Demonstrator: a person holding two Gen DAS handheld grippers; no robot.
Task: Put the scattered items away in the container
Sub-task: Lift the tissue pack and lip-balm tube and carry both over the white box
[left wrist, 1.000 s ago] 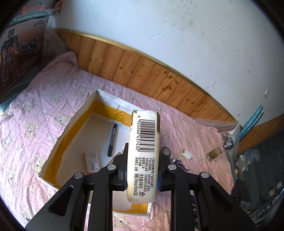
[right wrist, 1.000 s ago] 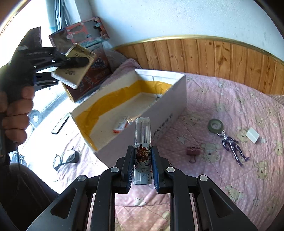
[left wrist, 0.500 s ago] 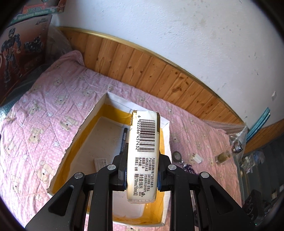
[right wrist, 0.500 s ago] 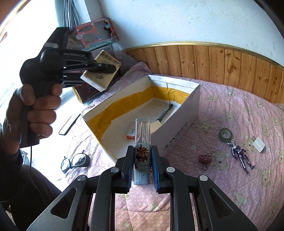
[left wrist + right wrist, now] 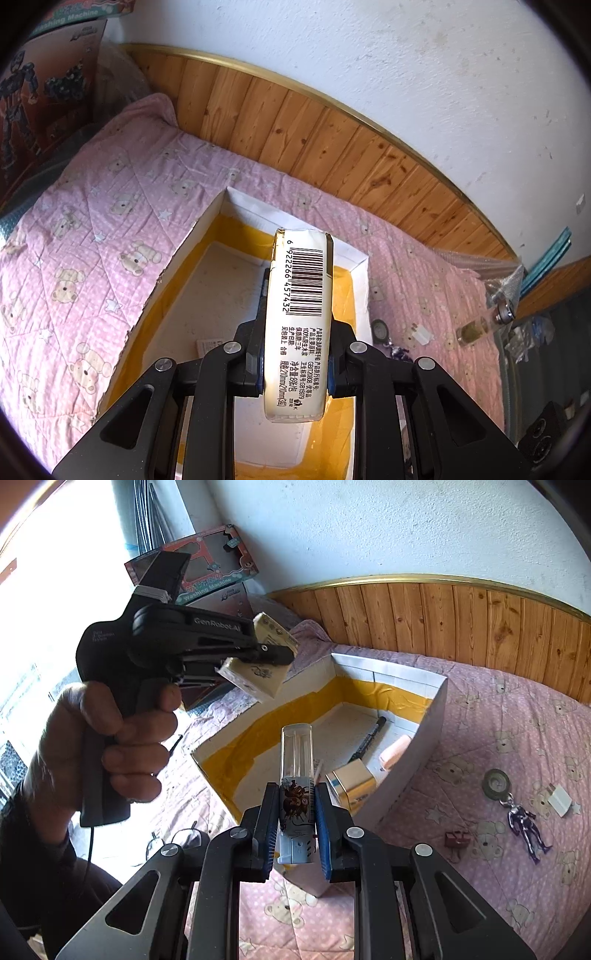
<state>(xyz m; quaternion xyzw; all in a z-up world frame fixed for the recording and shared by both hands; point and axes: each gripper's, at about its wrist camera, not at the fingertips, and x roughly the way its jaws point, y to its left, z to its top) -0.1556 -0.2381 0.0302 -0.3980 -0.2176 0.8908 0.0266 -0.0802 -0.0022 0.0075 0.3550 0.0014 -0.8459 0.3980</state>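
Observation:
My left gripper (image 5: 297, 354) is shut on a cream tissue pack (image 5: 301, 295) with a barcode, held upright over the white box (image 5: 207, 236) with its yellow-taped inside. In the right wrist view the same left gripper (image 5: 273, 657), held by a person's hand (image 5: 110, 746), carries the tissue pack (image 5: 258, 679) above the box's left wall. Near the front corner of the box (image 5: 432, 716), my right gripper (image 5: 295, 812) is shut on a clear plastic tube (image 5: 295, 760) with a printed label. Inside lie a black marker (image 5: 365, 738), a pink item (image 5: 395, 753) and a gold tin (image 5: 351, 779).
On the pink bear quilt right of the box lie a grey disc (image 5: 496, 782), a silver figure keychain (image 5: 524, 823), a white block (image 5: 559, 799) and a brown binder clip (image 5: 456, 840). Glasses (image 5: 177, 840) lie left of the box. A small bottle (image 5: 476, 328) sits at the bed's edge.
The left gripper has carried the tissue pack forward until it hangs over the box. The right gripper has risen and come closer to the box, so more of its inside shows.

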